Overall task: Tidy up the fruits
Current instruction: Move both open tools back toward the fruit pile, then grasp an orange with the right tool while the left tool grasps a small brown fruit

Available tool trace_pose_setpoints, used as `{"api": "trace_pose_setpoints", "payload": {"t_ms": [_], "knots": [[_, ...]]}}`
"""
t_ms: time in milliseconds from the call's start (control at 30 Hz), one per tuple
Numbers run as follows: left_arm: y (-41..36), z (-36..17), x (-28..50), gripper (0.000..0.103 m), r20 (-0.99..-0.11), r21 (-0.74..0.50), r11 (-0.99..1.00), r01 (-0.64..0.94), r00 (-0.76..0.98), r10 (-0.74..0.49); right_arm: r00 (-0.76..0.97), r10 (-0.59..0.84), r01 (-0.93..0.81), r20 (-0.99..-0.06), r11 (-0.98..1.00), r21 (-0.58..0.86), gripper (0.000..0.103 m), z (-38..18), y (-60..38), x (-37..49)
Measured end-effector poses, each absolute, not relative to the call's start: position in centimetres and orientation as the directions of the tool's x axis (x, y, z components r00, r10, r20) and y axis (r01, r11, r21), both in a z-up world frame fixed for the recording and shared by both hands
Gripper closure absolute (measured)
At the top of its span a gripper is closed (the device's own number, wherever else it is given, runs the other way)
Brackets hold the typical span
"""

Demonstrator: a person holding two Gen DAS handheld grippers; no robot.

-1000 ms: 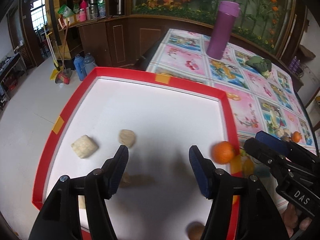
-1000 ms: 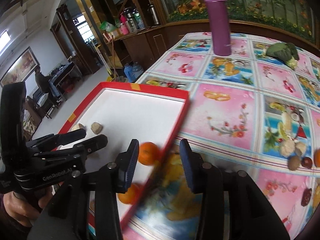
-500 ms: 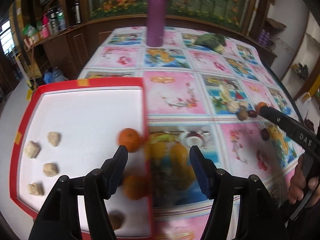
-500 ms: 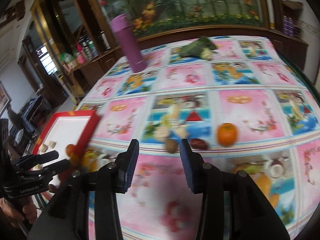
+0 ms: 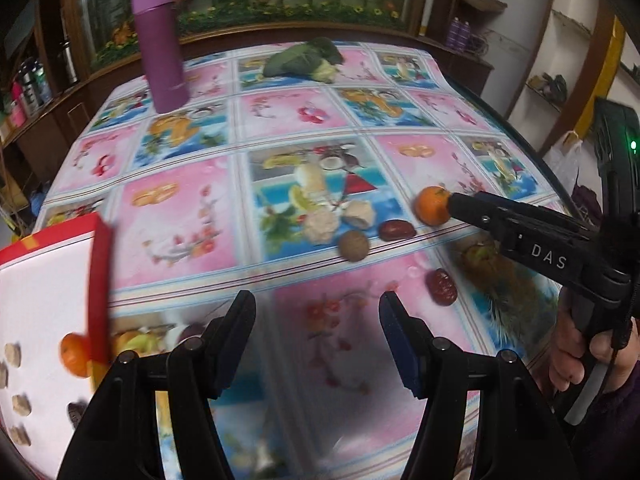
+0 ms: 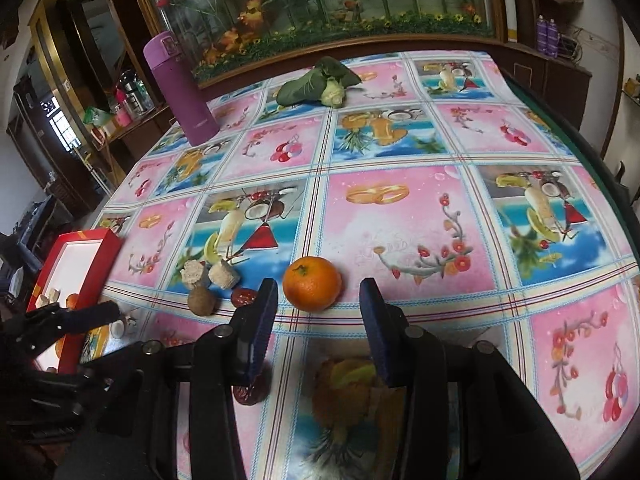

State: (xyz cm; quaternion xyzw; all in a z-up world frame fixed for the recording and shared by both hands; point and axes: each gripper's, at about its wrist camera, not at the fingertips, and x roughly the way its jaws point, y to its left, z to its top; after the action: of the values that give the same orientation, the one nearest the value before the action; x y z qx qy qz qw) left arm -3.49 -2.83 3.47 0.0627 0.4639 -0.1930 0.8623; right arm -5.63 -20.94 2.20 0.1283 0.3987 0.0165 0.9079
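while left gripper gapes empty, right gripper spread w/ orange just ahead.

Bright, even light; strong fisheye bending at edges; left view's lower part motion-blurred.

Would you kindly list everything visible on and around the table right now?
Orange: one on the cloth, between the right tool's open fingers; another in the tray.
Red dates: two dark red, on the cloth.
Brown round fruit: one, beside a date.
Pale chunks: two on the cloth; several more in the tray.
Tray: one, red rim, white floor, left edge.
Flask: one, purple, upright, far left.
Leafy vegetable: one, green, far side.
Tablecloth: pink and blue fruit print.
Left tool: open, empty.
Right tool: open.
Hand: gripping the right tool.
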Motion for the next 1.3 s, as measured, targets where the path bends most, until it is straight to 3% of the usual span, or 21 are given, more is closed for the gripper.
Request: {"api": "trace_pose_setpoints", "payload": {"t_ms": [267, 400, 533, 700, 867, 933, 1300], "knots": [[-5.4, 1.7, -1.2, 0.040, -0.830, -0.065, 0.911, 0.407, 0.484, -0.275, 0.689, 0.151, 0.092, -0.709, 0.952, 0.292, 0.059, 2.1, -21.8, -5.8], [-5.8, 1.0, -0.6, 0.056, -0.835, -0.073, 0.912, 0.405, 0.475, -0.278, 0.682, 0.156, 0.075, -0.714, 0.957, 0.281, 0.059, 2.1, -21.1, -5.5], [-5.8, 0.9, -0.3, 0.063, -0.822, -0.065, 0.914, 0.402, 0.498, -0.277, 0.680, 0.134, 0.076, -0.721, 0.965, 0.251, 0.059, 2.0, -20.6, -5.0], [-5.8, 0.9, 0.1, 0.064, -0.814, -0.079, 0.914, 0.397, 0.504, -0.289, 0.652, 0.109, 0.074, -0.751, 0.976, 0.206, 0.059, 1.2, -19.8, -3.9], [-5.8, 0.8, 0.2, 0.075, -0.805, -0.075, 0.917, 0.391, 0.519, -0.287, 0.634, 0.083, 0.082, -0.769, 0.981, 0.173, 0.059, 0.3, -19.4, -3.4], [-5.7, 0.8, 0.3, 0.080, -0.803, -0.078, 0.919, 0.386, 0.523, -0.287, 0.643, 0.088, 0.081, -0.761, 0.980, 0.182, 0.065, 0.3, -19.4, -3.5], [-4.5, 1.2, -0.5, 0.081, -0.794, -0.115, 0.922, 0.371, 0.523, -0.310, 0.689, 0.073, 0.090, -0.721, 0.979, 0.185, 0.066, 1.1, -19.6, -4.6]]}}
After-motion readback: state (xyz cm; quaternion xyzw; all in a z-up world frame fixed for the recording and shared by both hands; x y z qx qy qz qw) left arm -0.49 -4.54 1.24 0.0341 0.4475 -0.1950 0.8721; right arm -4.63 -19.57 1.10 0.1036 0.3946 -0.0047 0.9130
